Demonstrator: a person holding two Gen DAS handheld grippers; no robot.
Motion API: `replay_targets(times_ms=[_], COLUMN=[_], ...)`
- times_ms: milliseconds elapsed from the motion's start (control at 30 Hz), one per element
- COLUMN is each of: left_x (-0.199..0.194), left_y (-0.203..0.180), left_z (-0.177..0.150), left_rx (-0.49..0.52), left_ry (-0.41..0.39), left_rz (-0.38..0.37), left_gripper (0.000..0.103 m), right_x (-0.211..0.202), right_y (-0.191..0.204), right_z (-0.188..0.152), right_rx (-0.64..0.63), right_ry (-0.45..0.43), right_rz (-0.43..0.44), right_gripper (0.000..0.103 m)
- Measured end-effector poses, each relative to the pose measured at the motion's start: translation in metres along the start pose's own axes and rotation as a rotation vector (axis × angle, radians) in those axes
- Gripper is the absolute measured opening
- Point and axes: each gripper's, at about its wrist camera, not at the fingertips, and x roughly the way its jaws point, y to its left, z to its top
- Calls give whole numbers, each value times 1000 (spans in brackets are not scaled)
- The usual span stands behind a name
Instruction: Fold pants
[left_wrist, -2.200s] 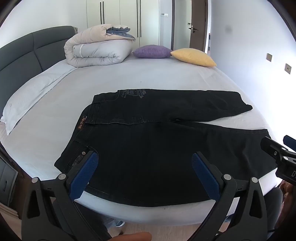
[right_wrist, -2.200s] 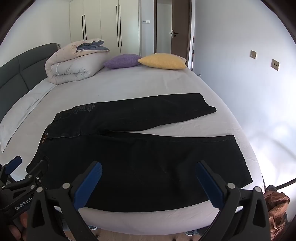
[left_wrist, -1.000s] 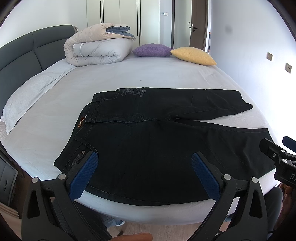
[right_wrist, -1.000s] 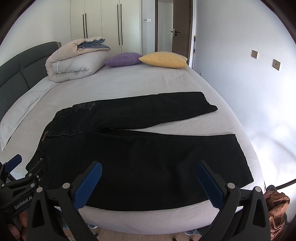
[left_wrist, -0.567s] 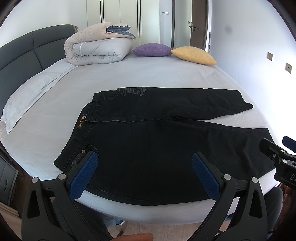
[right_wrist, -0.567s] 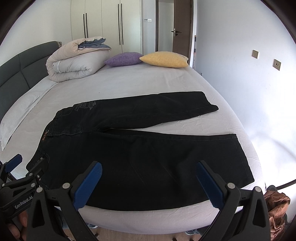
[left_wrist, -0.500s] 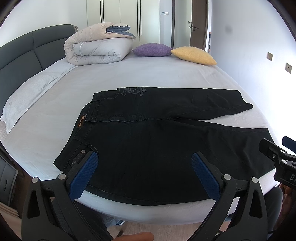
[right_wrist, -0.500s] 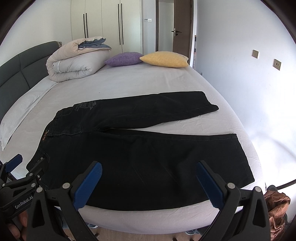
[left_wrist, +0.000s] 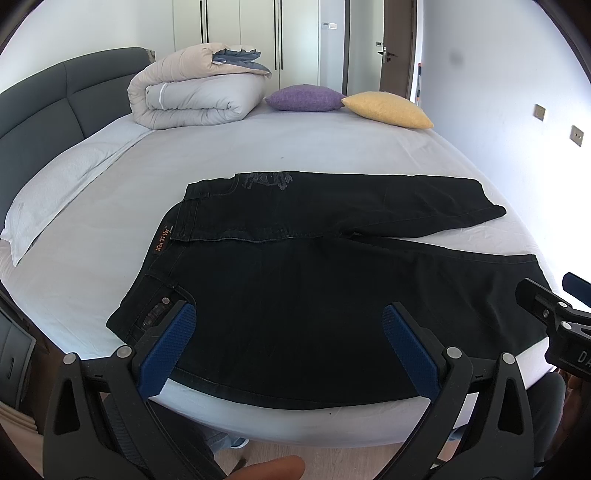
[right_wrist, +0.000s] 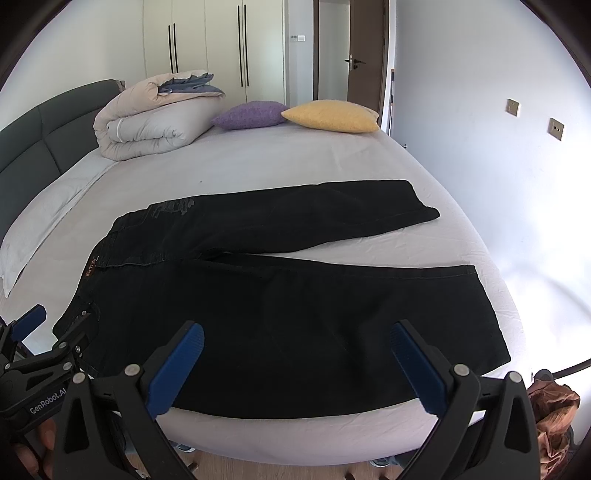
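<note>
My left tool (left_wrist: 284, 332) and right tool (right_wrist: 295, 349) both hang wide open and empty over the black pants (left_wrist: 314, 280), spread flat on the bed (left_wrist: 258, 147). I judge the near leg, lying along the mattress edge, could slide off if I pinch only one denim layer.

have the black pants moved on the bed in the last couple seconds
No. The pants lie spread as before, the same way from the purple pillow and bed edge.

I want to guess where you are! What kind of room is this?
Most likely a bedroom. There is a big bed with a dark padded headboard, a rolled-up duvet and two cushions at the far end, and tall white wardrobe doors behind.
</note>
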Motion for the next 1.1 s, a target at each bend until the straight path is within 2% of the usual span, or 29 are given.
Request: replay_targets(times_ms=[433, 533, 633, 667, 733, 800, 933, 1000, 1100], left_x=[12, 17, 25, 30, 46, 64, 100, 119, 151], left_y=[15, 32, 48, 55, 66, 76, 92, 108, 135], left_z=[-11, -11, -10, -10, -2, 7, 32, 55, 107], left_rx=[-7, -52, -52, -44, -15, 7, 67, 68, 102], left_ry=[4, 6, -22, -31, -22, 38, 74, 80, 38], left_rz=[35, 4, 24, 9, -52, -82, -75, -125, -124], left_gripper=[103, 103, 103, 103, 103, 103, 103, 103, 103], right_x=[6, 9, 15, 16, 22, 30, 47, 59, 78], right_y=[0, 0, 1, 2, 6, 10, 25, 32, 39], right_z=[2, 4, 10, 12, 20, 31, 55, 69, 90], right_rx=[-16, -28, -50, -59, -87, -121, -259, -346, -459], right_ry=[20, 24, 25, 22, 18, 13, 0, -8, -8], right_rz=[14, 16, 33, 48, 92, 148, 273, 332, 387], right_gripper=[103, 103, 103, 103, 103, 103, 103, 103, 103])
